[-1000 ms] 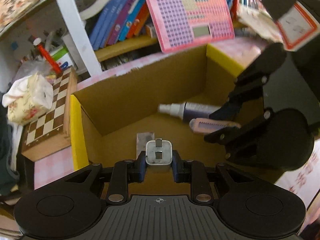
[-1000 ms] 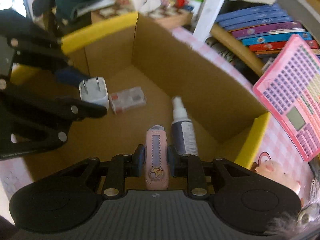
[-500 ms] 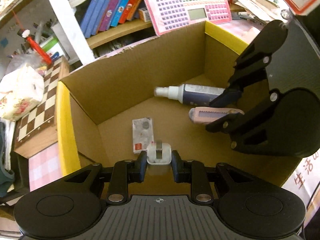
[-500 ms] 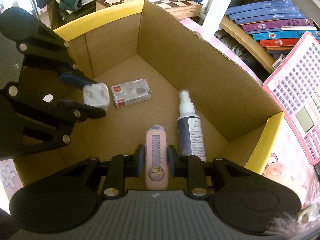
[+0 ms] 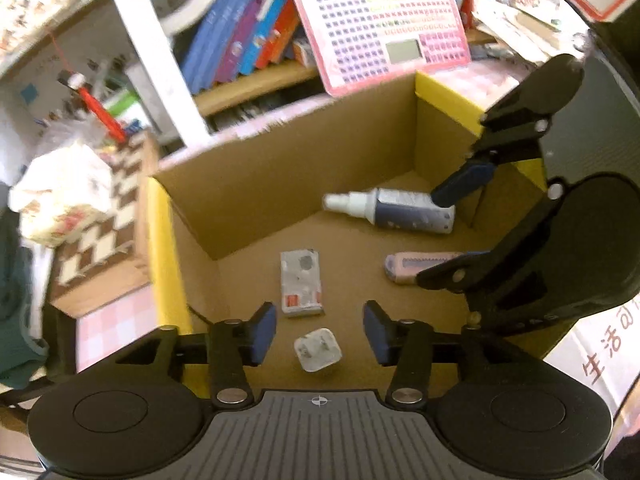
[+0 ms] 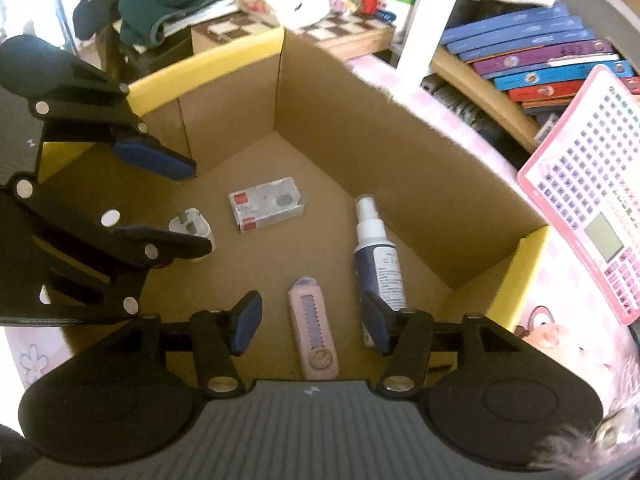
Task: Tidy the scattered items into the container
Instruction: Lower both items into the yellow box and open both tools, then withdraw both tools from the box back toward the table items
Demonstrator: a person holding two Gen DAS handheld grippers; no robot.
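Cardboard box (image 5: 256, 184): now holds four items. Left gripper (image 5: 319, 334): fingers have just been opening, released; white plug (image 5: 318, 350) lies loose between them on the box floor, small packet (image 5: 301, 282) at 12 o'clock. Right gripper (image 6: 310, 322): likewise released; pink cutter (image 6: 314, 338) dropped, spray bottle (image 6: 378, 252) at its 2 o'clock. Both deposits done

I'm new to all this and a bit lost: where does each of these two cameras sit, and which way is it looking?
Left wrist view: sits on the left tool, looks down into the cardboard box; its open fingers straddle the white plug.
Right wrist view: sits on the right tool, looks down into the box; its open fingers flank the pink cutter.
Shared: box, spray bottle, small carton, each other's tool.
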